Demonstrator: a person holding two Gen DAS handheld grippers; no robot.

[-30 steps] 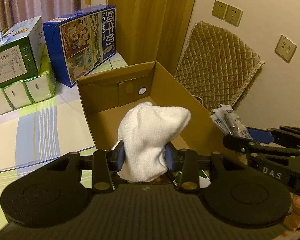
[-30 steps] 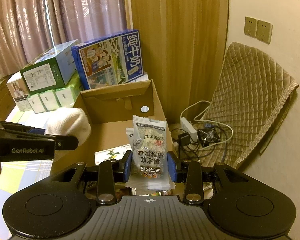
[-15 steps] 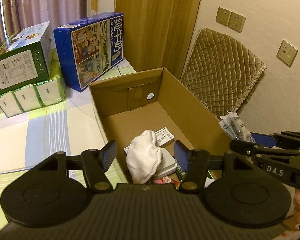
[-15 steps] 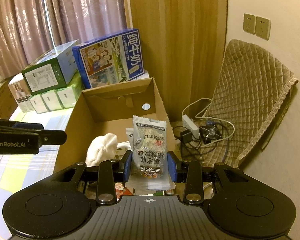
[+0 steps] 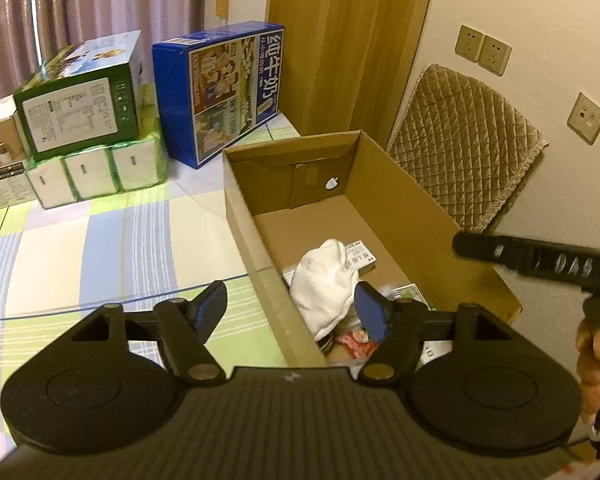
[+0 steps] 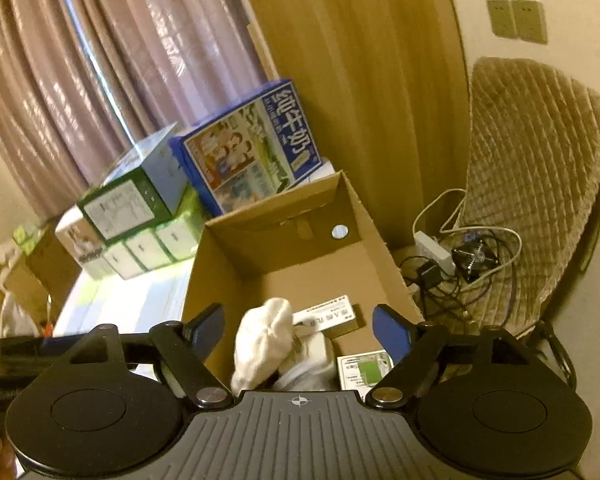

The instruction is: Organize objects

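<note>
Both pairs of jaws stand spread and empty: the left gripper (image 5: 292, 310) hangs over the near left wall of the open brown cardboard box (image 5: 403, 204), and the right gripper (image 6: 300, 330) hangs over the box's near end. Inside, the bunched white cloth (image 5: 325, 286) lies on the box floor, ahead of and below each gripper and leaning on the left wall; its long axis runs roughly from the near end toward the far wall. Just beyond it sits a small white printed carton (image 6: 325, 316), and a green-and-white packet (image 6: 363, 372) lies to its right, under the right gripper's right finger. With both grippers holding nothing and goods already in the box, I judge the next move is a reach for something outside it; which hand is nearer cannot be told. Around the box spreads a pale checked sheet (image 5: 100, 248), with a blue milk carton case (image 5: 224, 92) and a green box (image 5: 80, 96) stacked behind, curtains beyond, a quilted tan cushion (image 6: 531, 168) against the wall.
</note>
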